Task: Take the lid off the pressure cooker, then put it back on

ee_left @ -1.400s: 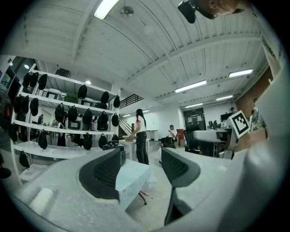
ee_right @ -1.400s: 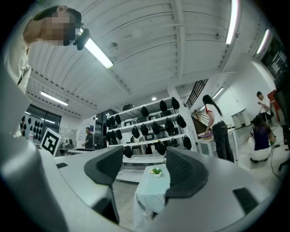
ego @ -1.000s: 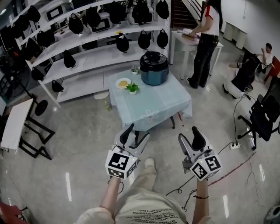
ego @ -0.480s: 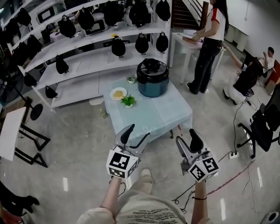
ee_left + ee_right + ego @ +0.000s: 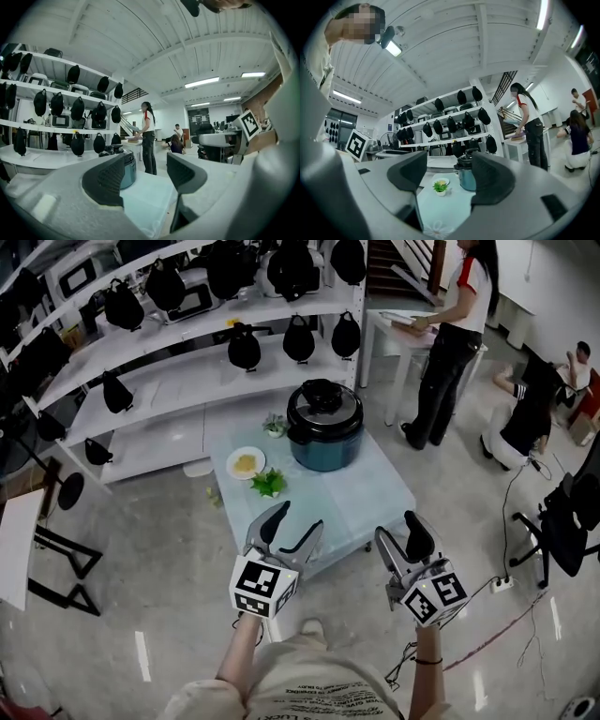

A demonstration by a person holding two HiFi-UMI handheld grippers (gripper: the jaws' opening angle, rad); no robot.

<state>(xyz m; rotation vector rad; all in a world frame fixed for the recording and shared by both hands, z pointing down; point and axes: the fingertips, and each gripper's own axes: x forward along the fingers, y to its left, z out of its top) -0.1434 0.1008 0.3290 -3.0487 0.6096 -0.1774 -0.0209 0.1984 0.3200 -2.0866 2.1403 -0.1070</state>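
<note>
Biggest thing first: the counter (image 5: 375, 493) is low and draped in a pale cloth, and both hands are short of its near edge, so nothing is in reach. Bump that edge or snag the cloth and everything on it could shift.

The pressure cooker (image 5: 324, 426) sits toward the far side of the counter with its lid (image 5: 323, 399) on, so it's a long lean over. My guess is that pulling at the lid without bracing the teal body could drag or tip the whole pot.

The left tongs (image 5: 295, 521) and right tongs (image 5: 398, 529) are both spread wide with nothing between them, held roughly level, side by side. The lid looks domed with knobby bits on top, so grab a slick curved part and it may slip out.

Smaller stuff: the plate (image 5: 246, 463) and the little potted plant (image 5: 268, 483) sit left of the cooker and nearer the person. A low left arm could knock them.
</note>
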